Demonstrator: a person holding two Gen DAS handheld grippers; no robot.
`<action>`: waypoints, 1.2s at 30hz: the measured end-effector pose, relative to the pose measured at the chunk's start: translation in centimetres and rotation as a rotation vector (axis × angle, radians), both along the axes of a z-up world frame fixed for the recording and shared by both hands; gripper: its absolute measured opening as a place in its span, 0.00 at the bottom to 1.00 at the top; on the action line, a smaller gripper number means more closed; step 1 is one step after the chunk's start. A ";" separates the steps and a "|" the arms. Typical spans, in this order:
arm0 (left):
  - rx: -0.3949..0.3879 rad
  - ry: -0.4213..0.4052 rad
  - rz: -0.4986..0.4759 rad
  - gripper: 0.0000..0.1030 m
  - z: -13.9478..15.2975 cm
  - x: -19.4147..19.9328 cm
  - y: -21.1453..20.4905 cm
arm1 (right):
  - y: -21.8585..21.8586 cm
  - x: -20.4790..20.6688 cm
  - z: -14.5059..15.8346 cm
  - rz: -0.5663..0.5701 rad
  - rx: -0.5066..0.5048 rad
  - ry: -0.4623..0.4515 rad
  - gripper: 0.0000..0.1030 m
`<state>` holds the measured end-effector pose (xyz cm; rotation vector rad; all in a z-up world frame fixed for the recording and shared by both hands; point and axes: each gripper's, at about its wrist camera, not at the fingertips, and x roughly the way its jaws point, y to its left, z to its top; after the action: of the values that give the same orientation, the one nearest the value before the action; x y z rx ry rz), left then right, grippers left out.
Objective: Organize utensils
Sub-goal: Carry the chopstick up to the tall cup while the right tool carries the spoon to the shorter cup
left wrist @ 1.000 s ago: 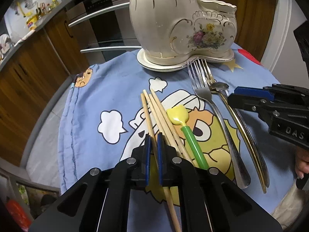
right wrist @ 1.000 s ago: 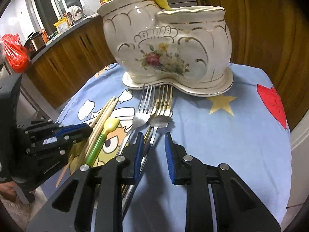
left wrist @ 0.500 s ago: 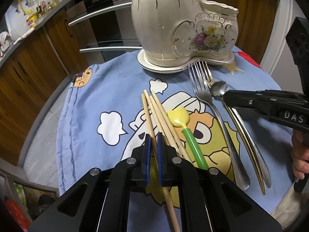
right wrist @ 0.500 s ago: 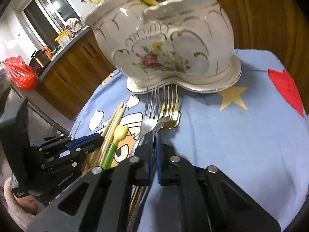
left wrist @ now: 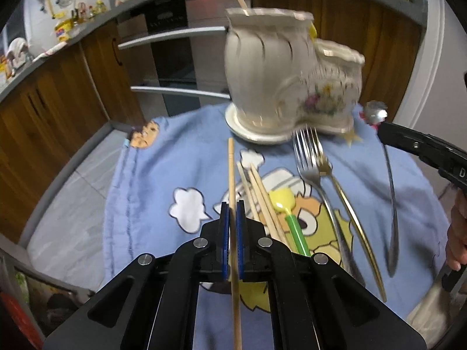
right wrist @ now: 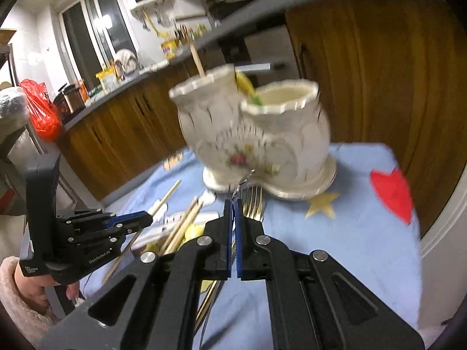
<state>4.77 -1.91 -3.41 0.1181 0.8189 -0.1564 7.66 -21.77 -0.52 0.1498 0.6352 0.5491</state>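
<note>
Wooden chopstick (left wrist: 232, 175), clamped in left tool (left wrist: 232, 218), points lengthwise toward ceramic holder (left wrist: 280, 87). Right tool (right wrist: 233, 207) grips spoon (left wrist: 391, 204), bowl nearest holder, which contains a stick and yellow utensil.

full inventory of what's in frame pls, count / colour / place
ceramic holder: 1, cream with floral print, far end of cloth
tablecloth: 1, blue cartoon print, under everything
held chopstick: 1, tan, in left gripper
loose chopsticks: about 3, tan, on cloth
small spoon: 1, yellow with green handle, beside loose chopsticks
forks: 2, silver and gold, near holder
metal spoon: 1, silver, in right gripper
left gripper: black, blue pads
right gripper: black, blue pads
</note>
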 end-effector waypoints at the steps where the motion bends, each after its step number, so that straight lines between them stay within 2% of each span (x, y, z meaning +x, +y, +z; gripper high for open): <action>1: -0.009 -0.016 0.002 0.05 0.5 -0.2 0.1 | -0.1 -0.2 0.3 -0.008 0.002 -0.021 0.01; 10: -0.068 -0.181 -0.005 0.05 4.9 -2.2 0.6 | -1.2 -1.8 3.0 -0.092 -0.025 -0.257 0.01; 17: -0.149 -0.379 -0.036 0.05 9.9 -2.8 0.4 | -1.6 -2.0 6.0 -0.154 -0.043 -0.388 0.01; 21: -0.204 -0.452 -0.073 0.05 11.9 -1.6 -0.3 | -2.1 -0.6 8.1 -0.180 -0.017 -0.437 0.01; 26: -0.200 -0.542 -0.083 0.05 13.1 0.9 -1.5 | -2.4 1.0 10.4 -0.212 0.009 -0.509 0.01; 31: -0.227 -0.546 -0.087 0.05 13.8 4.5 -2.3 | -2.3 3.3 11.9 -0.238 0.018 -0.552 0.01; 36: -0.206 -0.621 -0.086 0.05 14.9 6.5 -3.4 | -1.9 5.3 12.4 -0.255 0.003 -0.594 0.01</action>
<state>11.30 -5.32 11.44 0.0040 0.1756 -0.2673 12.99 -23.70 11.91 0.0624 0.0341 0.3211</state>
